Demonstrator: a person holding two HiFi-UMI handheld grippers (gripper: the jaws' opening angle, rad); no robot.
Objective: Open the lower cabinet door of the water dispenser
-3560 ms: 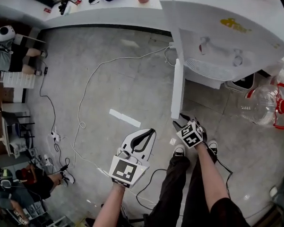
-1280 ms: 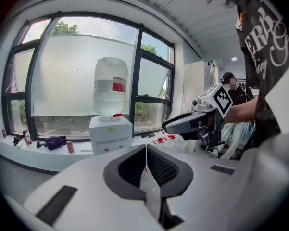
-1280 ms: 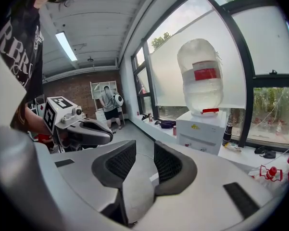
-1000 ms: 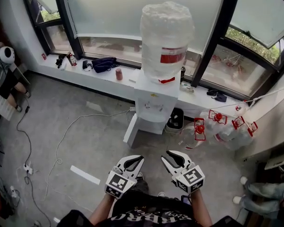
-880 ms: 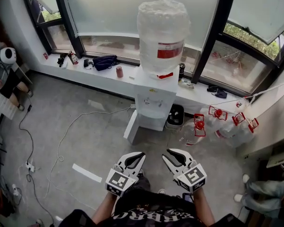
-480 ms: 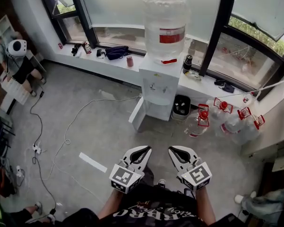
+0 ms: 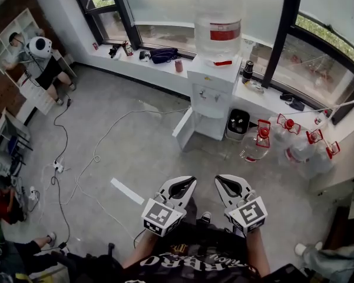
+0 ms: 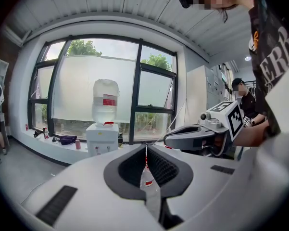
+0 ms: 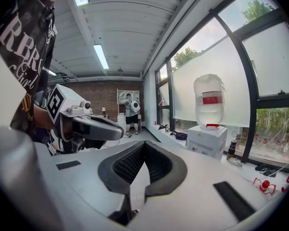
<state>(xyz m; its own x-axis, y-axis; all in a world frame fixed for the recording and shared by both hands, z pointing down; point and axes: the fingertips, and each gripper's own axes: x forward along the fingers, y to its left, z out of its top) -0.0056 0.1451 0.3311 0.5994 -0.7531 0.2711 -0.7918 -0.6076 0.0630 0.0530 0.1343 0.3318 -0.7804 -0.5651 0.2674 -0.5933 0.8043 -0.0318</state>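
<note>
The left gripper [image 7: 184, 185] is pinched shut with nothing between its jaws. The right gripper [image 7: 225, 183] beside it is closed just as tightly and is equally empty. The person holds both low in front of the body, side by side and pointing forward, which looks like a resting carry and not a reach, since neither is near anything to grasp. Beyond them lies a wide stretch of bare floor [image 7: 147, 158], crossed by a loose white cable [image 7: 106, 137] and marked by a short strip of white tape [image 7: 127, 191]. The water dispenser [image 7: 213, 96] stands well apart from the grippers, at the far edge of the floor against the window ledge [image 7: 138, 62], with a large water bottle [image 7: 218, 17] upside down on top to feed it. Its lower cabinet door [image 7: 184, 132] hangs out from the dispenser's left front corner and is swung clear of the body, so the cabinet appears to be open and the job looks done. That would explain the closed, idle jaws. A black bin [image 7: 239, 123] sits just beside the dispenser, and spare bottles [image 7: 256, 148] lie near it on the floor, probably kept close for swapping.
</note>
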